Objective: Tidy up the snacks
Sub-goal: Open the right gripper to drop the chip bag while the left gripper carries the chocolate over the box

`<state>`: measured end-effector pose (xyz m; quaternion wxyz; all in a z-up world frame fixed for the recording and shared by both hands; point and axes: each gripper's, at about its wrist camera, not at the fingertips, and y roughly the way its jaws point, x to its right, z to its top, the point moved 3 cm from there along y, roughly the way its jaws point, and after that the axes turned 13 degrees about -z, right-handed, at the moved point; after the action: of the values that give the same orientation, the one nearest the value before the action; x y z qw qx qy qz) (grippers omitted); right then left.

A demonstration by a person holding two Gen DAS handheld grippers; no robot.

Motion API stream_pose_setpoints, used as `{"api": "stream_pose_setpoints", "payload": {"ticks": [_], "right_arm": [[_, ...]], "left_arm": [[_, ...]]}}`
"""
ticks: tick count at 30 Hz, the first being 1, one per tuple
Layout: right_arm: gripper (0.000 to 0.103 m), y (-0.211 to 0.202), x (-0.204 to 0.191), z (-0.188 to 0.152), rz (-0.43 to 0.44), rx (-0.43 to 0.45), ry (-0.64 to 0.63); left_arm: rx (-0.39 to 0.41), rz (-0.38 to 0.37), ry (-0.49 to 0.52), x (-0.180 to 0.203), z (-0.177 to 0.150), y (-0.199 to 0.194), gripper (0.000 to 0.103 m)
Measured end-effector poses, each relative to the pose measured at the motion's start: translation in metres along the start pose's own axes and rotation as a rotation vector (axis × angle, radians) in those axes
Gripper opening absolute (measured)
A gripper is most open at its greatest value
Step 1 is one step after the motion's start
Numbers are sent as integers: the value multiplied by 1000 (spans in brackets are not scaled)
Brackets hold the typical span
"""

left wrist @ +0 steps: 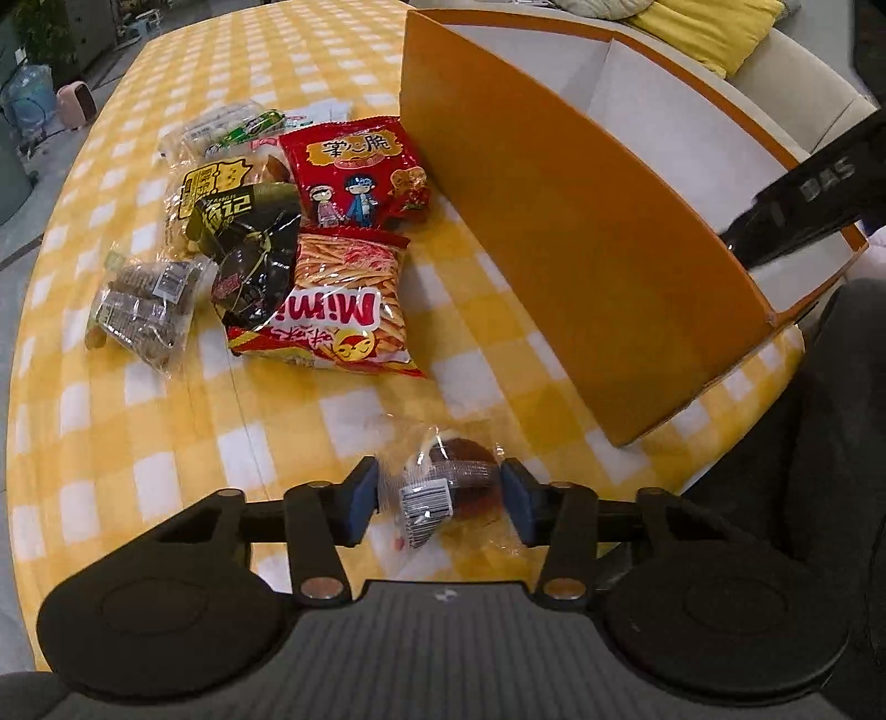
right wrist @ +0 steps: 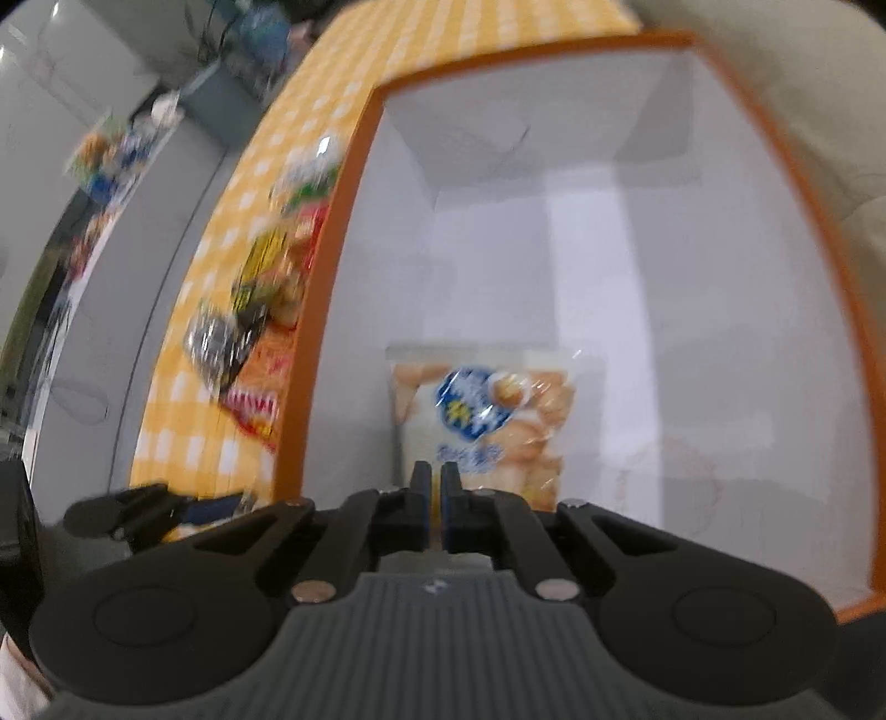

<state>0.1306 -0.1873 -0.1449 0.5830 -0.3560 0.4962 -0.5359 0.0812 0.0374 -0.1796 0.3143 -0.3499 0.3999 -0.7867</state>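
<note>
An orange box [left wrist: 554, 232] with a white inside stands on the yellow checked table [left wrist: 166, 443]. My left gripper [left wrist: 440, 493] is shut on a clear packet with a brown snack [left wrist: 448, 487], just above the table near the box's front corner. My right gripper [right wrist: 437, 487] is shut on the edge of a pale biscuit bag [right wrist: 487, 421] and holds it inside the box [right wrist: 637, 277]. A pile of snack bags lies left of the box: a red bag [left wrist: 354, 171], a Mimi stick bag [left wrist: 338, 299], a black bag [left wrist: 249, 243].
A clear pack of brown rolls [left wrist: 144, 310] lies at the pile's left. A sofa with a yellow cushion [left wrist: 714, 27] is behind the box. The right gripper's body [left wrist: 803, 199] shows over the box's near end. The table's near edge is close.
</note>
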Motion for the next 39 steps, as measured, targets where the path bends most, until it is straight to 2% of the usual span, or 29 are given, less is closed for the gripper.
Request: {"api": "stream_pose_setpoints", "payload": {"ticks": [2, 4, 7, 12, 16, 17, 19, 21, 23, 25, 27, 30, 33, 35, 39], "right_arm": [[0, 12, -3, 4, -21, -63, -1], [0, 20, -6, 10, -79, -76, -4], [0, 32, -7, 19, -61, -124, 9], [0, 47, -16, 25, -118, -171, -41], [0, 49, -14, 28, -121, -214, 7], [0, 46, -12, 28, -121, -216, 16], [0, 33, -11, 27, -120, -166, 6], [0, 26, -8, 24, -174, -134, 9], [0, 34, -2, 22, -225, -159, 38], [0, 44, -2, 20, -190, -192, 43], [0, 44, -1, 22, -191, -197, 53], [0, 32, 3, 26, -172, -150, 71], [6, 1, 11, 29, -54, -34, 129], [8, -12, 18, 26, -2, -5, 150], [8, -36, 29, 22, -85, 98, 100]], "left_arm": [[7, -1, -11, -2, 0, -2, 53], [20, -4, -17, -2, -1, -5, 53], [44, -12, -11, -1, 1, -10, 53], [62, -18, 3, 1, 2, -14, 53], [86, -28, 7, 2, 1, -19, 53], [90, -29, 6, 3, 1, -21, 53], [98, -30, 8, 3, 0, -24, 53], [115, -39, 6, 4, -1, -27, 53], [133, -49, -12, 2, 0, -31, 53], [151, -54, -29, 0, -1, -35, 53], [178, -51, -47, 0, -1, -44, 53], [234, -72, -80, 3, 3, -64, 53], [286, -117, -86, 20, 17, -84, 53], [300, -160, -74, 41, 30, -91, 53], [267, -213, -56, 83, 58, -82, 53]]}}
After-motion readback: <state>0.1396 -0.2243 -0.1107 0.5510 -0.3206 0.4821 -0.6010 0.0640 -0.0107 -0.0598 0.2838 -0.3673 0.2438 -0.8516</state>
